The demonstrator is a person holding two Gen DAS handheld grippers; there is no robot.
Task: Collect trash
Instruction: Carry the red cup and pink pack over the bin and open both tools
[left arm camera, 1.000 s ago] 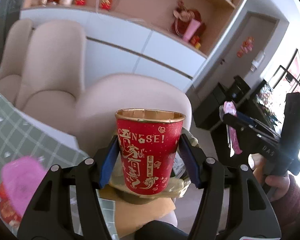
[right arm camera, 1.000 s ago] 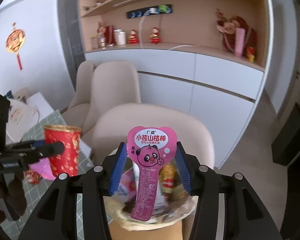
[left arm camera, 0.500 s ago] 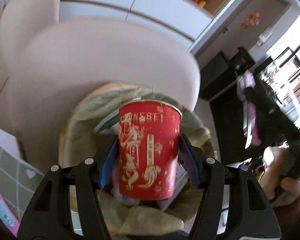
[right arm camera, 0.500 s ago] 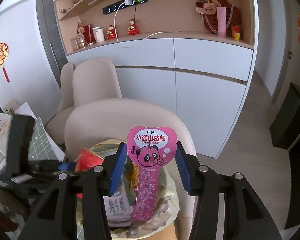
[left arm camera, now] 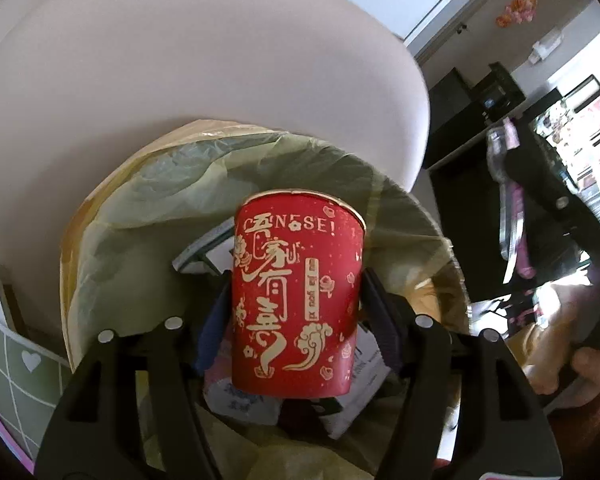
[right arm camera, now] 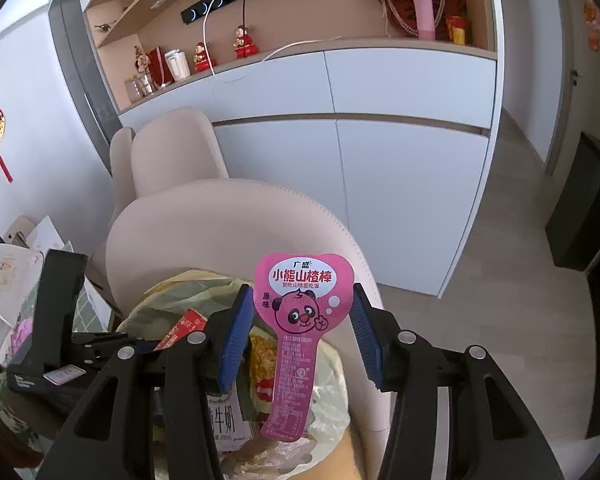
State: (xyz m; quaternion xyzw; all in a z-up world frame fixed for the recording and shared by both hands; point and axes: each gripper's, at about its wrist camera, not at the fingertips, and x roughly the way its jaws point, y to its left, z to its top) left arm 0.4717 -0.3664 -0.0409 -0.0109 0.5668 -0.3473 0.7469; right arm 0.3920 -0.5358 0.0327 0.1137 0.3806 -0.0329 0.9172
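Observation:
My left gripper [left arm camera: 296,312] is shut on a red paper cup [left arm camera: 296,296] with gold lettering and holds it upright inside the mouth of a trash bin lined with a yellowish bag [left arm camera: 148,208]. My right gripper [right arm camera: 302,332] is shut on a pink heart-topped snack wrapper [right arm camera: 300,320] and holds it above the same bin's bag [right arm camera: 168,300]. The red cup's rim [right arm camera: 182,326] and the left gripper's body [right arm camera: 56,320] show in the right wrist view. The bin holds a milk carton [right arm camera: 224,420] and other wrappers.
A beige chair [left arm camera: 204,72] curves right behind the bin; it also shows in the right wrist view [right arm camera: 228,224]. A green grid tablecloth [left arm camera: 16,368] lies at the left. White cabinets [right arm camera: 380,128] and wood floor [right arm camera: 500,280] are beyond.
My left gripper has tilted down and lowered the red cup into the bin's mouth. My right gripper has held the pink wrapper and drifted slightly back over the bin.

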